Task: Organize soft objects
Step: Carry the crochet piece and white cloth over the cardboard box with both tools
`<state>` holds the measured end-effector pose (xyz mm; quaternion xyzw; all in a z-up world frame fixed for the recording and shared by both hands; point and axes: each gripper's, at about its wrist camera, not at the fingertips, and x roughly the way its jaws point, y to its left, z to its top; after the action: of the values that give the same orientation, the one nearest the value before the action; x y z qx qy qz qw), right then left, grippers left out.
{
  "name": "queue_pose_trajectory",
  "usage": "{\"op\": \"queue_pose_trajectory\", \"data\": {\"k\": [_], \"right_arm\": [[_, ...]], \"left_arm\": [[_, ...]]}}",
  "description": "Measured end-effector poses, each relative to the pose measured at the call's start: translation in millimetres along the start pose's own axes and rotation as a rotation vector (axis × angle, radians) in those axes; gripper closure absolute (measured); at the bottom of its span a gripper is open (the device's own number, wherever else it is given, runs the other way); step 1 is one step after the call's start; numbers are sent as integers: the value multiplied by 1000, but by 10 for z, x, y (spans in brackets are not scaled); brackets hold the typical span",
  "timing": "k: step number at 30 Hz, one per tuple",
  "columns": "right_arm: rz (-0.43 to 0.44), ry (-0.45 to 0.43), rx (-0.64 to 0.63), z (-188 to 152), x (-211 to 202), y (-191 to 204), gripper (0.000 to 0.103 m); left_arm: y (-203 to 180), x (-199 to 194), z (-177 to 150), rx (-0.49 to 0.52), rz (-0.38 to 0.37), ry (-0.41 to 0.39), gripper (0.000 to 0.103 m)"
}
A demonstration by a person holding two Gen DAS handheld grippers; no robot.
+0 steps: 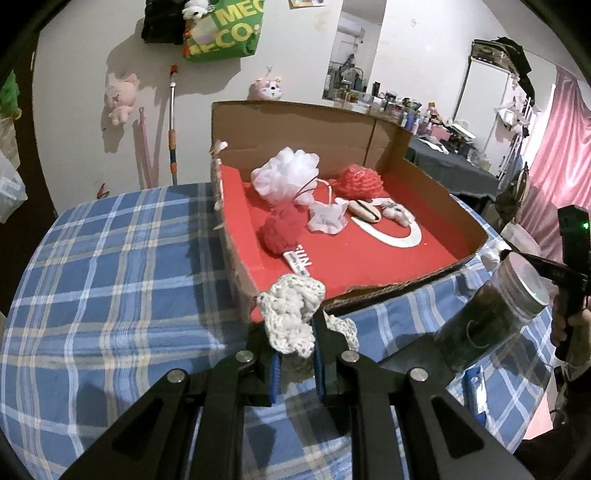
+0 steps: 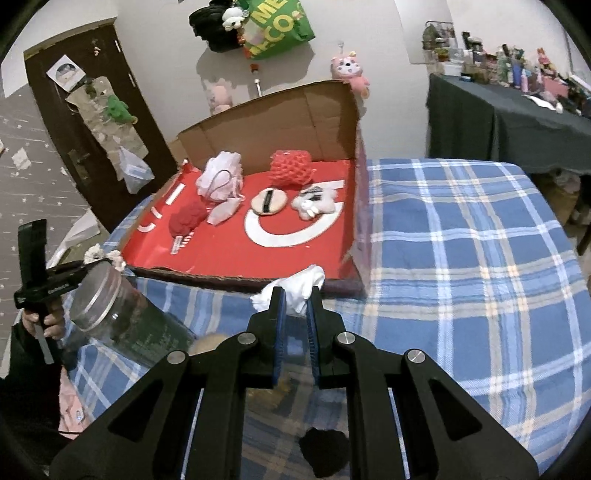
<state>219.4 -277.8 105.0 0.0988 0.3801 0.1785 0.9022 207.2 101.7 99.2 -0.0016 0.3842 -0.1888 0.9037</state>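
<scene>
Covering the table (image 2: 461, 236) is a blue plaid cloth; white wall behind with hanging plush toys (image 1: 120, 96) and a green bag (image 1: 229, 31), dark door (image 2: 74, 122) far left in the right view. Shallow cardboard box (image 1: 317, 125) with a glossy red floor holds a fluffy white mesh pouf (image 1: 284, 173), red netted pouf (image 1: 356, 181), red knit ball (image 1: 280, 230) and a flat round puff (image 2: 268, 201). Left gripper (image 1: 295, 341) is clamped on a cream crocheted piece (image 1: 291, 306) at the box's near edge. Right gripper (image 2: 295, 301) pinches a white soft cloth (image 2: 295, 288) by the near rim. Clear jar (image 1: 495, 310) with metal lid stands between.
</scene>
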Motion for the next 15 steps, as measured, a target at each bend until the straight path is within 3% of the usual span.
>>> {"op": "queue_pose_trajectory", "data": {"k": [8, 15], "right_arm": [[83, 26, -4, 229, 163, 82, 92], [71, 101, -51, 509, 551, 172, 92]], "left_arm": [[-111, 66, 263, -8, -76, -18, 88], [-126, 447, 505, -62, -129, 54, 88]]}}
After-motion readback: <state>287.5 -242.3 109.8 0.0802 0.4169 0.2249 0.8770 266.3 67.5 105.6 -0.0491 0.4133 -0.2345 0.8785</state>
